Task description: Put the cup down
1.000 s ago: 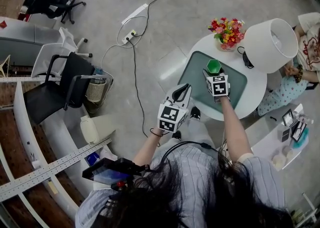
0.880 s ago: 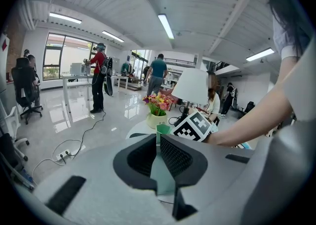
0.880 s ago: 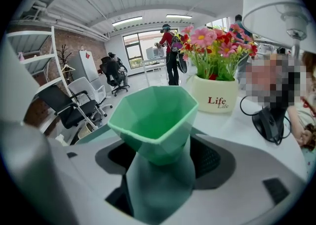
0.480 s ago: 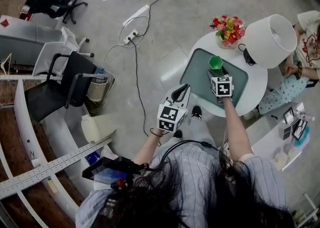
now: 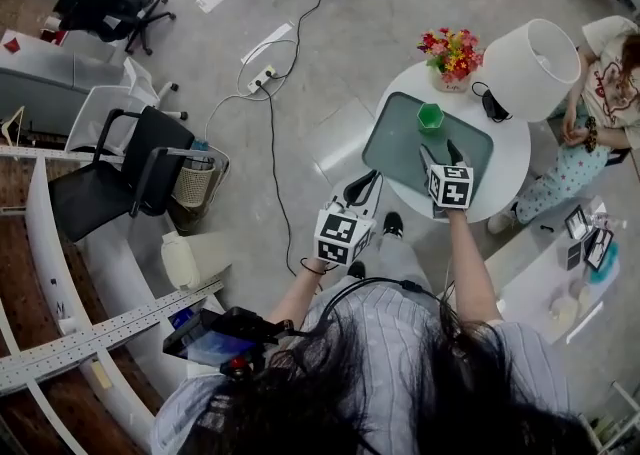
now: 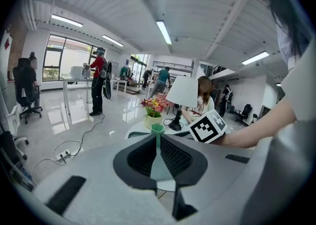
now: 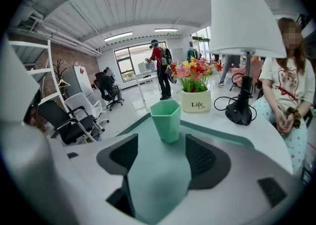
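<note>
A second ago the cup [image 5: 430, 117] sat between the jaws of the right claw [image 5: 440, 151], carried over the bench [image 5: 510, 158]. Now it stands by itself, upright, on the green mat [image 5: 400, 148], toward the mat's far edge and near the flowers [image 5: 450, 48]. The right claw has let go and pulled back toward the person. Its jaws stand wide apart with nothing between them, and a clear stretch of mat lies between the tips and the cup. By the look of it the cup is down and the job is as good as done; all that seems left is taking the arm away.

The left claw [image 5: 365, 181] has hardly moved. It hangs low by the person's body, off the bench, jaws drawn in until the tips all but meet, gripping nothing.

The cup is mint green and matte, probably plastic, with flat facets that give it a six-sided mouth and walls that taper to a narrower base. That makes it light and a little top-heavy, I'd guess, though it sits steady now. The mat is a smooth teal slab with rounded corners and a darker rim. The bench is round, white and glossy. The claw pads are black and finely ribbed. A lamp [image 5: 530, 68] with a white shade stands just beyond.
</note>
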Available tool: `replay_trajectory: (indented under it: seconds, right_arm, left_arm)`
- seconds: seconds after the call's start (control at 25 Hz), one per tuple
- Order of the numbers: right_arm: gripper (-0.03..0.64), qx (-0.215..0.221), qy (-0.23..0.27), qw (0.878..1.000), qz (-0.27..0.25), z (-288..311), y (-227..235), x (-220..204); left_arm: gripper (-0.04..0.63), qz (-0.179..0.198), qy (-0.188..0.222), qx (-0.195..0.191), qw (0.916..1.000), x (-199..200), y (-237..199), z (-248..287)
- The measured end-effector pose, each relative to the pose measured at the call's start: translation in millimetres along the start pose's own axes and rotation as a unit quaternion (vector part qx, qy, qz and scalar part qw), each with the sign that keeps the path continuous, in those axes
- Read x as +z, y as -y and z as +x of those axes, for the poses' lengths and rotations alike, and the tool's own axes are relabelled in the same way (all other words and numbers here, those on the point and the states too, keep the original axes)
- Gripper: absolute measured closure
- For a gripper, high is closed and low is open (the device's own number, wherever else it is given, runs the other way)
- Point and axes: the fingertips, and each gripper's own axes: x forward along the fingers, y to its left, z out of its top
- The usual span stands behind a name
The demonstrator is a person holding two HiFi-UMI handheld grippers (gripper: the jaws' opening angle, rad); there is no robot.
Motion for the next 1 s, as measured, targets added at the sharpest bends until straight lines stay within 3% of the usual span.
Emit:
replay_trajectory:
  seconds: [0.64, 1.0]
  right_arm:
    - [0.339, 0.015, 0.081, 0.996, -0.028, -101, -99, 26]
    - [0.411, 0.017, 0.119, 0.993, -0.007, -160, -165, 6]
  left_arm:
    - [0.568, 0.015, 0.042, 0.0, 0.999, 4, 10, -77]
    - [0.568, 0.02, 0.058, -0.006, 0.9981, -18, 15, -139]
